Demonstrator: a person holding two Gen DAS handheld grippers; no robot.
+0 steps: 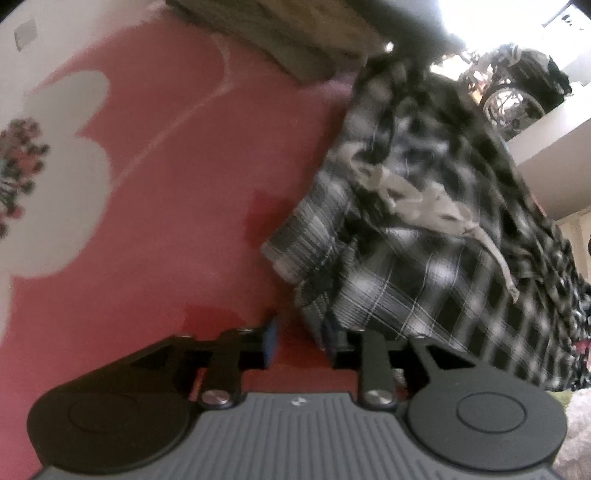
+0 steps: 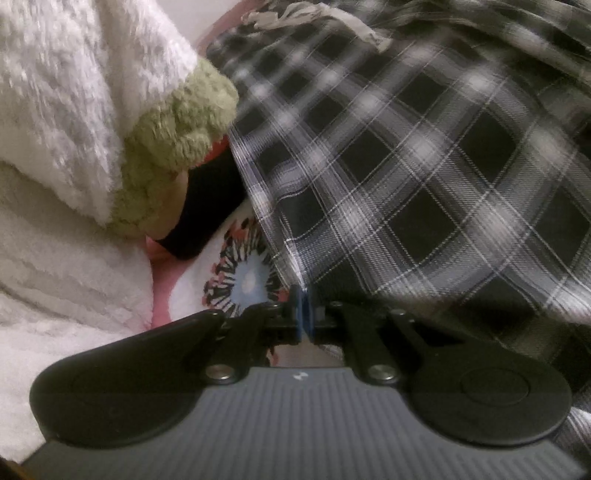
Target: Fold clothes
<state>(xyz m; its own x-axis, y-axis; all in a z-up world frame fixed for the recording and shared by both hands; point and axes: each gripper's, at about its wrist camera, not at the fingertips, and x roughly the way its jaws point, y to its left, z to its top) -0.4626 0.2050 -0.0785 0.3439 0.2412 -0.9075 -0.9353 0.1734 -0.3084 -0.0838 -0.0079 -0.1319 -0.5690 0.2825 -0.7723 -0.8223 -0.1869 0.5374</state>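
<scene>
A black-and-white plaid garment [image 1: 424, 236] with a white drawstring [image 1: 417, 199] lies crumpled on a red flowered bedsheet [image 1: 177, 177]. My left gripper [image 1: 301, 341] is open, with the garment's lower edge against its right finger and its left finger over bare sheet. In the right wrist view the plaid garment [image 2: 424, 155] fills the right side. My right gripper [image 2: 303, 314] is shut on the garment's edge, its blue pads pressed together on the cloth.
A wooden board [image 1: 280, 33] sits at the top of the left view, with a cluttered white shelf [image 1: 535, 122] at the far right. A white fluffy garment [image 2: 66, 129] with green trim [image 2: 173, 147] lies left of my right gripper.
</scene>
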